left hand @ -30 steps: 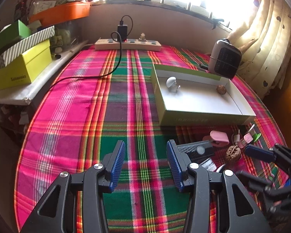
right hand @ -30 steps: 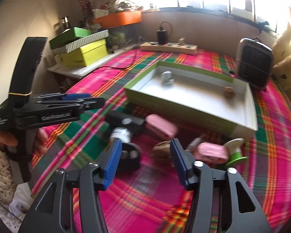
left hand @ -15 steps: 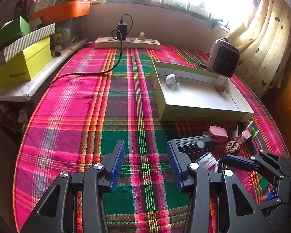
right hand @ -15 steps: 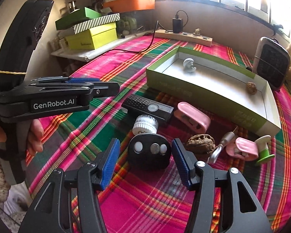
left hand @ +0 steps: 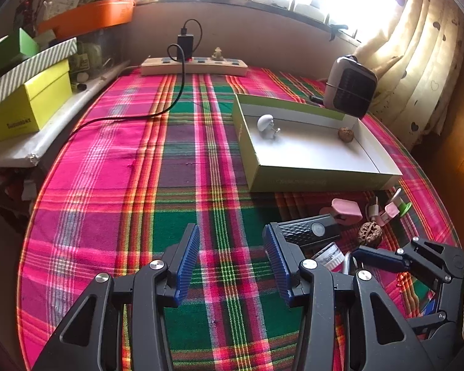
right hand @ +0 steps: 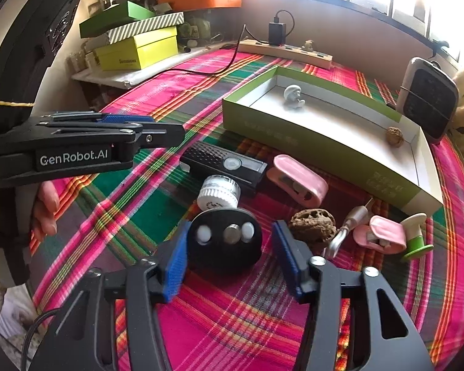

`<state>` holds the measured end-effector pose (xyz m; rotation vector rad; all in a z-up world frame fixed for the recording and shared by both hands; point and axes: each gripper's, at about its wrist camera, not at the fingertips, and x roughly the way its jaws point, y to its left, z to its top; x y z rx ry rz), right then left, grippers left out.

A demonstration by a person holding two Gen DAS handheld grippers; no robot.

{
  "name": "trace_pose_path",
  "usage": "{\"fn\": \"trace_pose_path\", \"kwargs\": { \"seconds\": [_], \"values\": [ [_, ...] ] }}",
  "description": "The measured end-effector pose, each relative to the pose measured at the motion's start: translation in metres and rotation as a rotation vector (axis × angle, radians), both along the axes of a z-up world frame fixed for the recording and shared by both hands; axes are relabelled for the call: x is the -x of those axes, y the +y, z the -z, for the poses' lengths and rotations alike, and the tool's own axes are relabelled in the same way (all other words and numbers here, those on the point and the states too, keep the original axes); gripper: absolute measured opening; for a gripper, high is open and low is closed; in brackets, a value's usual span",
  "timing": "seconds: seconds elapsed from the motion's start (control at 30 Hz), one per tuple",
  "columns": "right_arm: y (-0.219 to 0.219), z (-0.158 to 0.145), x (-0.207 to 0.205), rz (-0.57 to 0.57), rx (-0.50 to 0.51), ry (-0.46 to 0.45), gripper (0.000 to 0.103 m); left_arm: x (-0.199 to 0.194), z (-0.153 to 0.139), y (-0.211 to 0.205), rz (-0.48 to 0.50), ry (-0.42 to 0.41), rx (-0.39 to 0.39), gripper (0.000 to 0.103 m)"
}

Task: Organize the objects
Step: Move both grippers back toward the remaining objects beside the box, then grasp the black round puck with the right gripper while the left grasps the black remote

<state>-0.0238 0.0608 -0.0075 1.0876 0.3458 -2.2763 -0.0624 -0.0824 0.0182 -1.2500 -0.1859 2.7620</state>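
The counter is covered with a plaid cloth in pink, green and red. On its far right part lies a wide shallow green box with a white inside, and in this box stand a small white figurine near the far left corner and a walnut near the right wall. Behind the box stands a grey heater, and at the far edge lies a white power strip. The left gripper hovers over bare cloth with its jaws wide apart and nothing between them. The right gripper is low over the cluster of small things in front of the box, its jaws also wide, one on each side of a black round device with three small buttons; whether the left pad touches it I cannot tell, and the right pad is apart from it. Just behind this device lies a white cap, then a black rectangular remote. To the right are a pink clip, a second walnut, a smaller pink clip and a green and white spool.
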Motion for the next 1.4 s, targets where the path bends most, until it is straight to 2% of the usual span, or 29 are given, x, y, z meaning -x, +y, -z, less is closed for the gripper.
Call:
{"fn": "trace_pose_path", "kwargs": {
  "seconds": [0.03, 0.2, 0.27, 0.53, 1.4],
  "values": [
    [0.001, 0.0, 0.0, 0.001, -0.001, 0.001, 0.045, 0.001, 0.0, 0.001, 0.007, 0.0, 0.0, 0.043],
    [0.008, -0.001, -0.001, 0.013, 0.005, 0.007, 0.042, 0.004, -0.002, 0.004, 0.042, 0.006, -0.007, 0.044],
    [0.01, -0.002, -0.002, 0.017, 0.006, 0.008, 0.033, 0.006, -0.002, 0.007, 0.056, 0.004, -0.005, 0.045],
    [0.02, -0.003, -0.003, 0.027, 0.016, 0.006, 0.032, 0.009, -0.002, 0.018, 0.125, 0.004, 0.026, 0.046],
    [0.051, -0.005, -0.013, 0.076, 0.015, 0.001, 0.032, 0.01, -0.005, 0.061, 0.383, 0.016, 0.241, 0.05]
  ]
}}
